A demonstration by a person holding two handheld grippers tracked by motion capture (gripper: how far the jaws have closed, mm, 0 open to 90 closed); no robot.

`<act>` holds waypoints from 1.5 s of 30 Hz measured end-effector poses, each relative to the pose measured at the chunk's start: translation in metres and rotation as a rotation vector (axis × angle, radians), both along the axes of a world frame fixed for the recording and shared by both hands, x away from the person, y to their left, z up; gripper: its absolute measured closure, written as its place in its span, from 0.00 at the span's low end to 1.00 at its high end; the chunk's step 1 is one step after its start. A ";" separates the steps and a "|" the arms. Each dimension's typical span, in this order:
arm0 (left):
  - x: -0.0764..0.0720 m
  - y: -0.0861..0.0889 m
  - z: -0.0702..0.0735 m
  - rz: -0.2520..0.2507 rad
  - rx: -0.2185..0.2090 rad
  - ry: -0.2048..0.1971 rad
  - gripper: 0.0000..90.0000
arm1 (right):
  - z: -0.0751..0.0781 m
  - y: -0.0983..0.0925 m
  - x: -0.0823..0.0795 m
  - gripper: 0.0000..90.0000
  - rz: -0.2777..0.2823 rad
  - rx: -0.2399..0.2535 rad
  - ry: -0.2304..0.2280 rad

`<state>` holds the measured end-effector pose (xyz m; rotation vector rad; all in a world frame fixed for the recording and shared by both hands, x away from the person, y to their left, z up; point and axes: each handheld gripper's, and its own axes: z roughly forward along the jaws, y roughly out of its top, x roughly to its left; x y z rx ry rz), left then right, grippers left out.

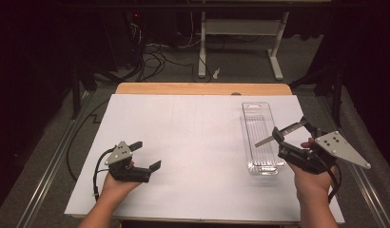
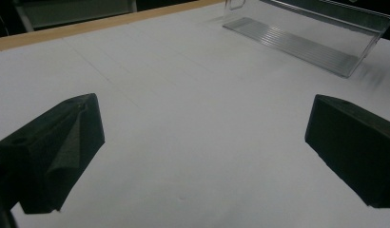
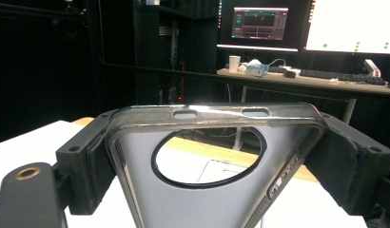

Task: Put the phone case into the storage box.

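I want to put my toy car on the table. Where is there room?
The wide white sheet is bare between the left gripper and the clear plastic tray, and up to the wooden table edge. It is crowded at the right, where the right gripper holds a grey phone case over the tray.

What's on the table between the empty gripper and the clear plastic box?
Nothing: in the high view, only bare white table lies between the left hand-held gripper and the clear plastic box.
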<state>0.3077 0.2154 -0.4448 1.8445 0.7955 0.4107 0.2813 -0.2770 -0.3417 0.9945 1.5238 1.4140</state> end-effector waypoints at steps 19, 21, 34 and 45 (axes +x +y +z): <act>0.001 -0.002 -0.002 0.000 0.013 0.004 0.01 | 0.004 0.009 0.010 0.15 -0.042 -0.010 0.017; 0.002 -0.001 -0.002 -0.006 -0.004 0.006 0.01 | 0.006 0.013 0.014 0.15 -0.051 -0.021 0.023; 0.000 0.000 0.001 -0.005 -0.006 -0.010 0.00 | 0.019 0.034 0.048 0.15 -0.104 -0.052 0.047; 0.000 0.000 0.001 -0.004 -0.008 -0.011 0.00 | 0.021 0.040 0.069 0.15 -0.147 -0.042 0.035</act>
